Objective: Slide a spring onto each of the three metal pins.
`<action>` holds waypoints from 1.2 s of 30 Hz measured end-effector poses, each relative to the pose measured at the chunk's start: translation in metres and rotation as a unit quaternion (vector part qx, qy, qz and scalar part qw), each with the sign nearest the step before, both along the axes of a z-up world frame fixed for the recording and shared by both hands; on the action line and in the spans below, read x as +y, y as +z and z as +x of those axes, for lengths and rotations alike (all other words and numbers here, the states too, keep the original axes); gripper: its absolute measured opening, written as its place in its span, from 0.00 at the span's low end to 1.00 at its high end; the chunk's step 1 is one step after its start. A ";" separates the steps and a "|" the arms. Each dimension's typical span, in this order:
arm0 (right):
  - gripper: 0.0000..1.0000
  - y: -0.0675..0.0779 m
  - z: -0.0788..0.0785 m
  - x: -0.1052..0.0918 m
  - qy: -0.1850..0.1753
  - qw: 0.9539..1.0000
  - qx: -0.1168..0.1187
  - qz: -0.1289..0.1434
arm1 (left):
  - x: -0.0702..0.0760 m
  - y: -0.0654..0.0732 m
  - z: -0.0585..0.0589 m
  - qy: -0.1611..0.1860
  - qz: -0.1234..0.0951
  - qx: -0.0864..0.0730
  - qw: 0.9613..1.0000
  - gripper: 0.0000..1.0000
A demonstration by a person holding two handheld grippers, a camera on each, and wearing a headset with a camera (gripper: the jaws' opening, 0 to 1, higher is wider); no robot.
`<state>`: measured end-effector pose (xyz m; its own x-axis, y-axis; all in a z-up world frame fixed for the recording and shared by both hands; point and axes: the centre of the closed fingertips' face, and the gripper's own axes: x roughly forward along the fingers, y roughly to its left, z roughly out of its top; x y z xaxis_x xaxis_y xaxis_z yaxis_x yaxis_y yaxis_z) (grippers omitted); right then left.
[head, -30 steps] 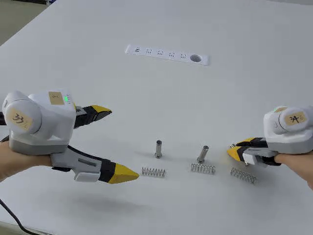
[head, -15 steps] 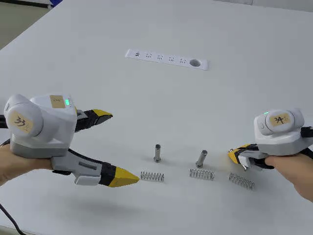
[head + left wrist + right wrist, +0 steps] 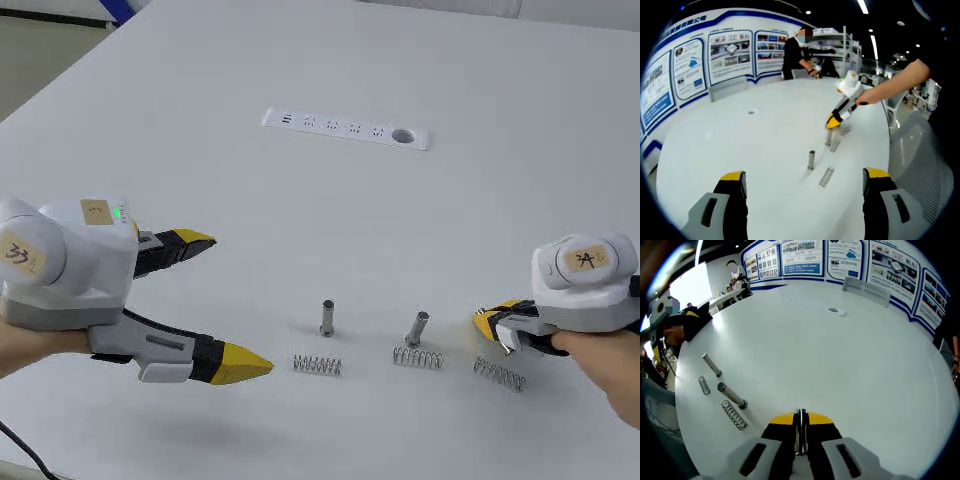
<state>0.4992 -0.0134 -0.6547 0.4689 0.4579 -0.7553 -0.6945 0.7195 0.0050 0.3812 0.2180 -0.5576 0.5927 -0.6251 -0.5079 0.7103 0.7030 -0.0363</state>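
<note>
The left gripper (image 3: 220,303), white with black jaws and yellow tips, hovers over the near left part of the white workbench (image 3: 300,220). Its jaws are spread wide and nothing is between them. The right gripper (image 3: 487,322), of the same make, is low over the near right part. In the right gripper view its jaws are pressed together on a thin strip of bright metal (image 3: 800,432). I judge this to be the third pin, although little of it shows.

Two short silver metal pins stand near the near edge: an upright pin (image 3: 327,317) and, to its right, a leaning pin (image 3: 417,328). Three small coiled steel springs lie in a row just in front of them: the left spring (image 3: 317,365), the middle spring (image 3: 418,357), and the right spring (image 3: 499,374), which is just beside the right gripper's tips. No spring is on a pin. A white power strip (image 3: 345,128) lies well apart, toward the far edge.

The task seems to be at its first step, with one pin held ready. The next move probably asks the left gripper to take a spring lightly by its side, line up its open end with the pin, and push it on straight.
</note>
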 end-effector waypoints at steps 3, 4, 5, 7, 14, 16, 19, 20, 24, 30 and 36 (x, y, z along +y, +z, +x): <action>0.08 0.005 0.000 -0.001 -0.001 1.000 -0.009 0.008 | -0.001 0.002 0.000 0.001 -0.003 -0.002 1.000 0.98; 0.08 0.008 0.000 -0.001 0.000 1.000 -0.014 0.012 | -0.002 0.002 -0.001 -0.001 -0.004 -0.001 1.000 0.98; 0.08 0.009 0.000 -0.001 -0.001 1.000 -0.016 0.014 | -0.003 0.002 -0.002 -0.002 -0.005 0.000 1.000 0.98; 0.08 0.013 -0.001 -0.001 0.000 1.000 -0.022 0.020 | -0.005 0.002 -0.003 -0.004 -0.006 0.001 1.000 0.98; 0.08 0.018 -0.004 -0.005 -0.003 0.999 -0.035 0.028 | -0.009 0.006 -0.003 -0.009 -0.009 -0.001 1.000 0.99; 0.08 0.019 -0.005 -0.005 -0.002 0.999 -0.040 0.029 | -0.011 0.007 -0.004 -0.011 -0.014 0.001 1.000 0.99; 0.08 0.021 -0.007 -0.007 0.001 0.998 -0.045 0.033 | -0.011 0.008 -0.003 -0.010 -0.014 0.000 1.000 0.99; 0.08 0.022 -0.007 -0.007 0.001 0.998 -0.046 0.034 | -0.011 0.008 -0.002 -0.009 -0.016 0.000 1.000 0.99; 0.08 0.025 -0.010 -0.008 0.005 0.998 -0.057 0.038 | -0.013 0.010 -0.002 -0.009 -0.020 -0.003 1.000 0.99; 0.08 0.028 -0.009 -0.010 0.002 0.997 -0.067 0.043 | -0.013 0.010 -0.002 -0.011 -0.022 0.001 1.000 0.99; 0.08 0.031 -0.011 -0.008 0.004 0.996 -0.075 0.053 | -0.014 0.010 -0.002 -0.012 -0.022 0.001 1.000 0.99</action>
